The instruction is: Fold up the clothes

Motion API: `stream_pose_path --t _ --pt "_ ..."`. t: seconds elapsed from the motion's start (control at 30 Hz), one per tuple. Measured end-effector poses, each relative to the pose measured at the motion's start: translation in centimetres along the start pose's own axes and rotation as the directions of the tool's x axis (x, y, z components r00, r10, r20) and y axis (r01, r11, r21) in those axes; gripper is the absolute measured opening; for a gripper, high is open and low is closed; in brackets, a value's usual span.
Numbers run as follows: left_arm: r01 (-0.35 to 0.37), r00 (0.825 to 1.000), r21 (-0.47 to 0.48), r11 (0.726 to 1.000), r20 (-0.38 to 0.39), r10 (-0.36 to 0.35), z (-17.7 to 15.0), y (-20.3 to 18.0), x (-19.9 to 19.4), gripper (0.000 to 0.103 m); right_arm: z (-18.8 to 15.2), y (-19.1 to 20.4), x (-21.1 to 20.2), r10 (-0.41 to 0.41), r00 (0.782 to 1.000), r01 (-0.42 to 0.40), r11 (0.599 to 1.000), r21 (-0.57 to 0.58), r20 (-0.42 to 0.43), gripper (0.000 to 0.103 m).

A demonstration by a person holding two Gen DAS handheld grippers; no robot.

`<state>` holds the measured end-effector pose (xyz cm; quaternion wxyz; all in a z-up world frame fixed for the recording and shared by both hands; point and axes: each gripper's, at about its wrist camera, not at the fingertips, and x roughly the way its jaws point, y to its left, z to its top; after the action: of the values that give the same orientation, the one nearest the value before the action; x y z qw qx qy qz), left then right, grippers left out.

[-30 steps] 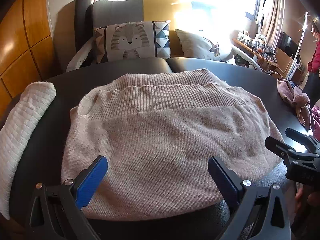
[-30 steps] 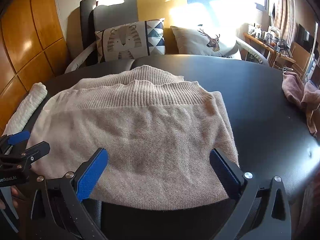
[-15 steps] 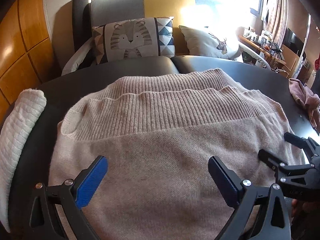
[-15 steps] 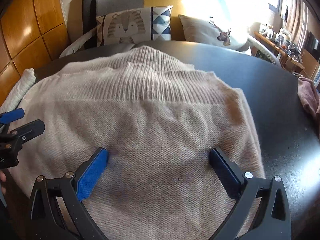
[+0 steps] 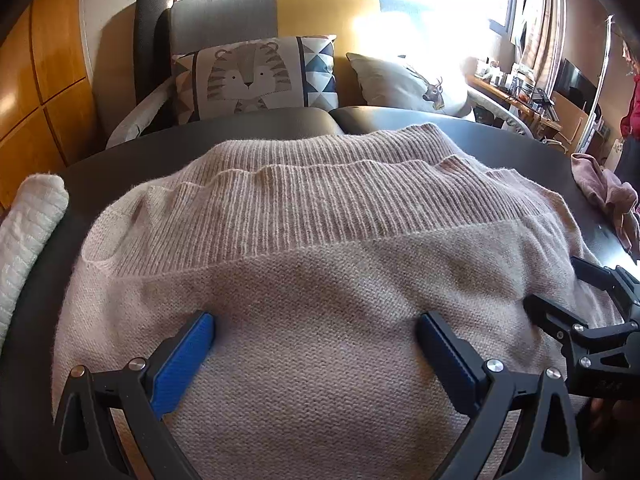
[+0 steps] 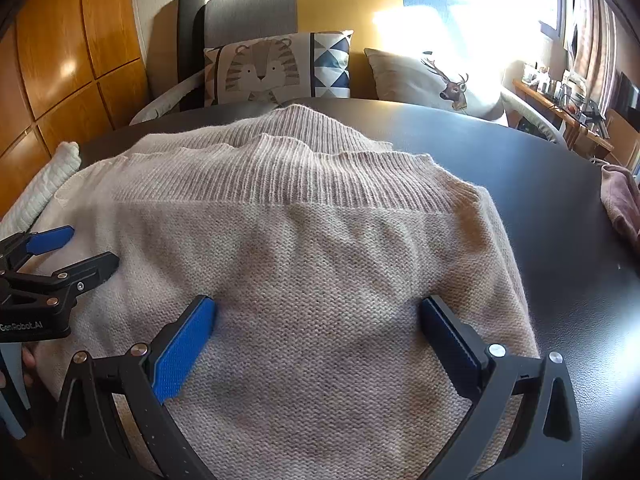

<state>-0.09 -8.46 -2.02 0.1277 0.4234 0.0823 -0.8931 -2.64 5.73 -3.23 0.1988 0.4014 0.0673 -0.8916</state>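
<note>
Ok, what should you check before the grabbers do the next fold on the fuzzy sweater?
1. Left gripper open and ready: ok, fingers wide apart over the knit.
2. Right gripper open and ready: ok, also spread wide.
3. Beige sweater lying on the black table: ok, ribbed band folded across the top.
4. White knit item out of the way: ok, it sits just left of the sweater, apart in the left wrist view.
5. Pink cloth out of the way: ok, far right.
6. Fingers touching the fabric: cannot tell.
</note>
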Motion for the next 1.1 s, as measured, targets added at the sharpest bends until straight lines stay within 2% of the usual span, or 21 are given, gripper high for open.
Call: stream_pose_path --t 0.47,0.93,1.0,1.1 --pt "-0.041 0.999 -0.065 0.997 0.024 0.043 0.04 -0.21 0.42 0.103 -0.20 0.30 0.13 -0.009 1.000 0.009 1.000 -0.002 0.006 0.103" --pt "-0.029 0.999 -0.074 0.997 0.042 0.032 -0.20 -0.13 0.16 0.103 -0.34 0.56 -0.05 -0.029 1.000 0.029 1.000 -0.008 0.013 0.103" --pt "-0.017 0.999 -0.079 0.997 0.038 0.020 -0.11 -0.03 0.05 0.103 -0.28 0.53 -0.01 -0.030 0.999 0.030 1.000 -0.009 0.012 0.103" --pt "0.024 1.000 -0.032 0.999 0.018 -0.023 0.33 0.22 -0.52 0.102 -0.32 0.67 0.00 -0.037 0.999 0.037 0.999 -0.011 0.013 0.103"
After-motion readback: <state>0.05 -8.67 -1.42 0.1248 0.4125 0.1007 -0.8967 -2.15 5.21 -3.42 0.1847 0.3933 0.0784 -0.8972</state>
